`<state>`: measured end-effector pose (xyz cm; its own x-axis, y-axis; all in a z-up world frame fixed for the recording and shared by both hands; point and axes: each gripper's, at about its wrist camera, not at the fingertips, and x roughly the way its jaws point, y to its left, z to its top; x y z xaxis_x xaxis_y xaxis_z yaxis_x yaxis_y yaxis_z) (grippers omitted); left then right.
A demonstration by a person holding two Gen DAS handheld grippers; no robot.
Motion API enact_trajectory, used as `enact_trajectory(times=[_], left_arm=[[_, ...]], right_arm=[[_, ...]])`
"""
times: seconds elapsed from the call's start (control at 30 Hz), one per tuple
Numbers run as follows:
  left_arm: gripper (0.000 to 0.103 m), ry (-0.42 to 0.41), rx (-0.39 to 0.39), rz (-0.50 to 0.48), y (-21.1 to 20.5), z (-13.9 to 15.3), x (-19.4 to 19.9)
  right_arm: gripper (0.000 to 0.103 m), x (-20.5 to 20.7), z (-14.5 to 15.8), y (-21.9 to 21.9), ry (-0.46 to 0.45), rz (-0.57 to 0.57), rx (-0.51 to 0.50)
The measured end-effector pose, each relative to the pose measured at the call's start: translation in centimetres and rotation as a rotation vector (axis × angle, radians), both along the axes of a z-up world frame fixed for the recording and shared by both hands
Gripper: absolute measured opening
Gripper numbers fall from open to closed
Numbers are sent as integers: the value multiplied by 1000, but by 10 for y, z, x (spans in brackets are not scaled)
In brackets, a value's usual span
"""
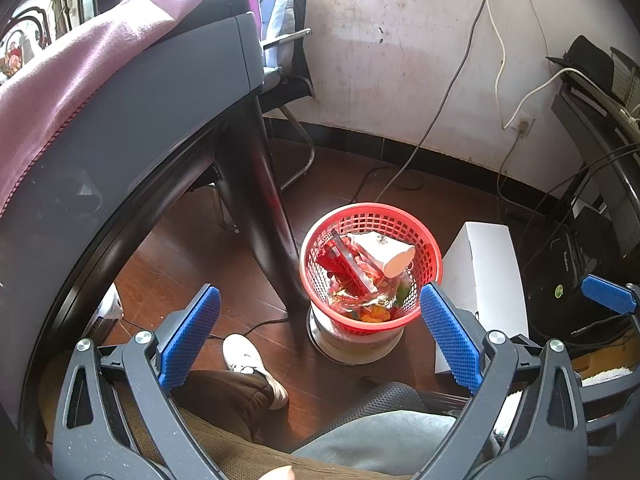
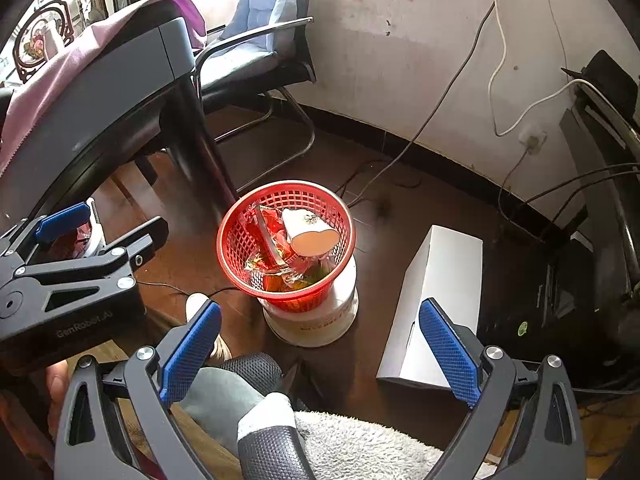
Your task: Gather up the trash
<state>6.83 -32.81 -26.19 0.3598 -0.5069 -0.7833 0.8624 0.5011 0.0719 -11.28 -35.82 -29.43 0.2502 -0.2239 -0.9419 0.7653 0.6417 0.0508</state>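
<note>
A red mesh basket [image 1: 428,236] [image 2: 240,216] stands on a white tin on the floor. It holds a white paper cup [image 1: 390,254] [image 2: 310,232], a red packet [image 1: 340,260] and several crumpled wrappers [image 1: 368,304] [image 2: 288,272]. My left gripper [image 1: 320,336] is open and empty, held above and in front of the basket. My right gripper [image 2: 320,348] is open and empty, held above the floor, nearer than the basket. The left gripper also shows at the left of the right wrist view [image 2: 64,216], and one blue pad of the right gripper [image 1: 608,294] at the right of the left wrist view.
A dark table [image 1: 160,92] [image 2: 120,80] with a purple cloth stands left, its leg [image 1: 264,216] beside the basket. A white box [image 1: 484,276] [image 2: 436,300] lies right of the basket. A chair [image 2: 264,52], cables [image 1: 440,120] and black equipment [image 1: 580,256] line the wall. My shoe [image 1: 256,364] is below.
</note>
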Motion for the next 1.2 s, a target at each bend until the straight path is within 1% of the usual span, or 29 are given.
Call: enact_trajectory(times=[0.93,1.2], left_arm=[[96,2,3,-2,1,-1,2],[96,15,-1,-2,6,-3,4]], right_arm=[[97,1,-2,1,-3,-6,12],[97,0,-2,1,-4,-7,14]])
